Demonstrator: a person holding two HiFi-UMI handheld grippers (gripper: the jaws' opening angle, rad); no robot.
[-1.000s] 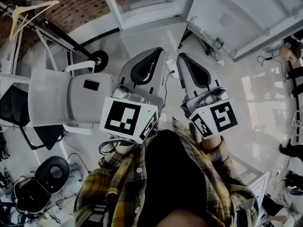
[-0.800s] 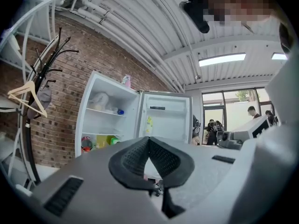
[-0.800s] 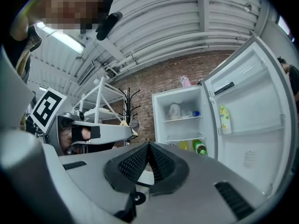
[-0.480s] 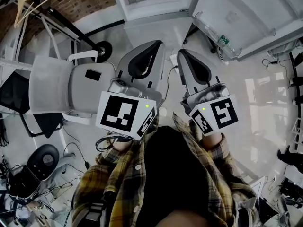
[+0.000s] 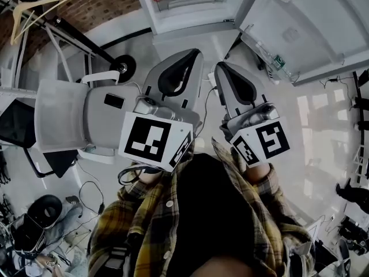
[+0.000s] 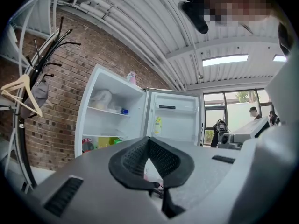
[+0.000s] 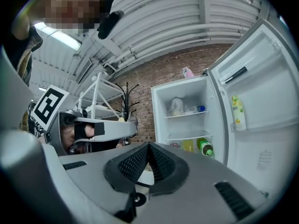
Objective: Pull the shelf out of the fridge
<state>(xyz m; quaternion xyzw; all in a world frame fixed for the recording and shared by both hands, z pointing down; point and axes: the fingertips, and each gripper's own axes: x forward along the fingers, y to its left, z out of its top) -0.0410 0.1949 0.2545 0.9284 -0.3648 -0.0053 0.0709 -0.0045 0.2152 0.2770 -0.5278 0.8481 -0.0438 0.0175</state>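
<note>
The white fridge [image 5: 190, 7] stands open at the top of the head view, well ahead of both grippers. In the left gripper view its upper shelf [image 6: 109, 111] carries a bag and a small blue item, and a lower shelf [image 6: 99, 136] has bottles under it. The right gripper view shows the same upper shelf [image 7: 190, 114] and lower shelf [image 7: 187, 137]. My left gripper [image 5: 193, 52] and right gripper [image 5: 219, 67] are held side by side in front of my chest, pointing at the fridge. Both are shut with nothing between their pads, which meet at the tips [image 6: 149, 139] [image 7: 148, 145].
The fridge door [image 5: 305, 27] swings open to the right, with a yellow bottle [image 7: 237, 111] in its rack. A grey chair [image 5: 75, 117] stands to the left. A coat rack with a wooden hanger [image 5: 34, 13] is at far left. Cables and gear [image 5: 40, 224] lie on the floor.
Both grippers stay shut and nearly still. The head view has shifted slightly, so the fridge and chair sit a little differently in the frame.
</note>
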